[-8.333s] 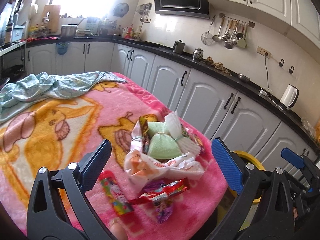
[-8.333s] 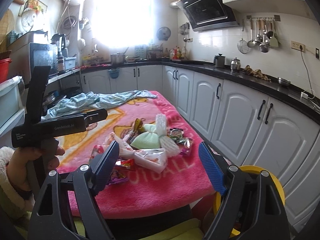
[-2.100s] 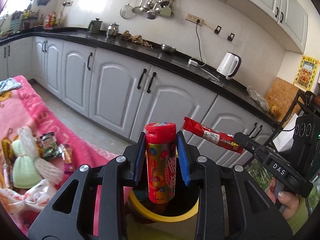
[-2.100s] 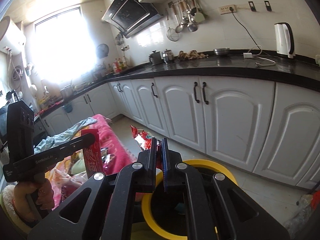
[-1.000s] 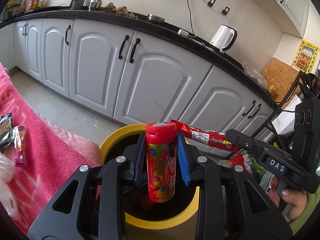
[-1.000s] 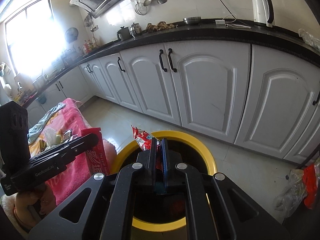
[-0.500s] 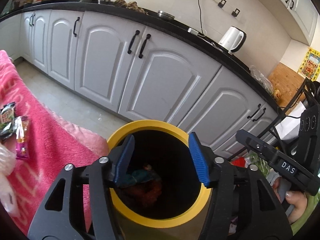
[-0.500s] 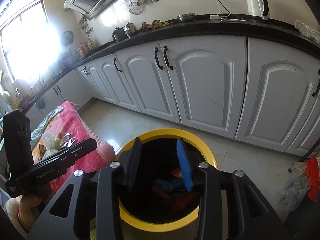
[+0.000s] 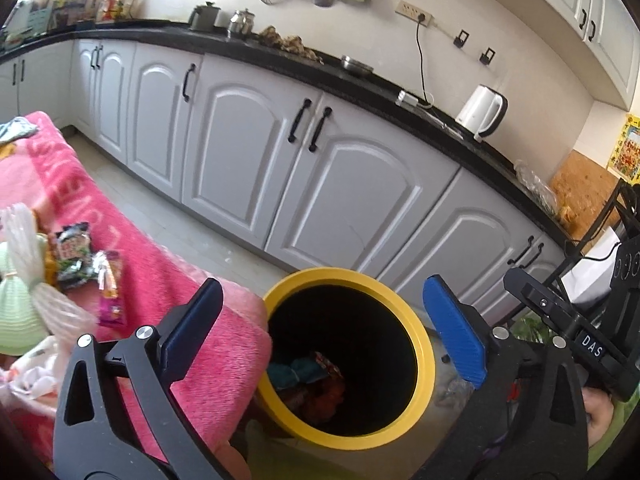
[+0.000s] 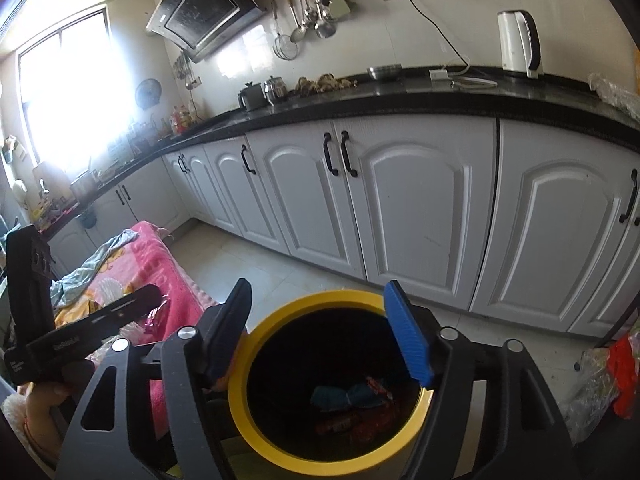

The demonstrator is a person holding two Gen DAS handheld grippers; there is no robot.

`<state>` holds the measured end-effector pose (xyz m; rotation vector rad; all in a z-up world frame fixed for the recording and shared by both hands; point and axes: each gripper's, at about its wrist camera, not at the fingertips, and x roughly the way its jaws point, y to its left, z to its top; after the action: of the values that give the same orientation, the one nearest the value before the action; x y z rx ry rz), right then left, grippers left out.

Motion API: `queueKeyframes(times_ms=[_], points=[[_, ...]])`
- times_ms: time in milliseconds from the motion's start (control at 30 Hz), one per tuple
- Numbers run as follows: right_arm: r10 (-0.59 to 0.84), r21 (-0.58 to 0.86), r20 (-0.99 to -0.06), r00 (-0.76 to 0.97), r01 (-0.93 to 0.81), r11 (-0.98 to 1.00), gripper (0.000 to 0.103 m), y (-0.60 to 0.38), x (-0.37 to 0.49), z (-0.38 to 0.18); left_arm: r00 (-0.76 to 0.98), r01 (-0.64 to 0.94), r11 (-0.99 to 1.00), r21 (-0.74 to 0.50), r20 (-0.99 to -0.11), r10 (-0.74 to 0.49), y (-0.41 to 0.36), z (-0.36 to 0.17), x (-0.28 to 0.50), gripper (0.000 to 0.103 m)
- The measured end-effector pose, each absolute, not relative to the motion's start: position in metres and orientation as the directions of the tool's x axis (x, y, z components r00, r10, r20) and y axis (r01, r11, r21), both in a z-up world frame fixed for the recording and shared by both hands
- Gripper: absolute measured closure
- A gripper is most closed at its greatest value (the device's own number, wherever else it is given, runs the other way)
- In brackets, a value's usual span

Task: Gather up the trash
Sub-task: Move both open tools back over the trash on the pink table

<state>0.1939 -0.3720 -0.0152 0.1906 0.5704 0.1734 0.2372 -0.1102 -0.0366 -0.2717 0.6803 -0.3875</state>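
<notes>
While both sets of jaws have just been opening, the left gripper (image 9: pixel 324 332) and right gripper (image 10: pixel 324 328) hang spread and empty over the yellow-rimmed bin (image 9: pixel 424 344). Dropped wrappers (image 9: pixel 320 380) lie at its bottom. More trash (image 9: pixel 80 256) sits left on the pink blanket (image 9: pixel 168 280).

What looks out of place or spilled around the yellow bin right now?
Nothing has spilled: the trash lies inside the yellow bin. The only stray items are snack wrappers on the pink blanket, not yet collected.
</notes>
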Motion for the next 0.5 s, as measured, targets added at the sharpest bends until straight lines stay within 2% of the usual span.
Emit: queueKeyframes(times_ms=[100,200,500], points=[[0.223,0.219,-0.501,0.836,-0.127,0.967,0.032,-0.365,0.189,-0.01,0.728,0.242,0.901,-0.361,-0.546,-0.415,-0.102,-0.03,0.232,0.011],[0.228,0.209,-0.486,0.844,-0.141,0.968,0.025,-0.359,0.185,-0.005,0.743,0.228,0.903,-0.364,-0.534,-0.403,-0.092,-0.024,0.225,0.011],[0.245,0.175,-0.453,0.857,-0.184,0.967,0.025,-0.343,0.174,0.007,0.781,0.2,0.912,-0.358,-0.504,-0.369,-0.072,-0.011,0.21,0.011]])
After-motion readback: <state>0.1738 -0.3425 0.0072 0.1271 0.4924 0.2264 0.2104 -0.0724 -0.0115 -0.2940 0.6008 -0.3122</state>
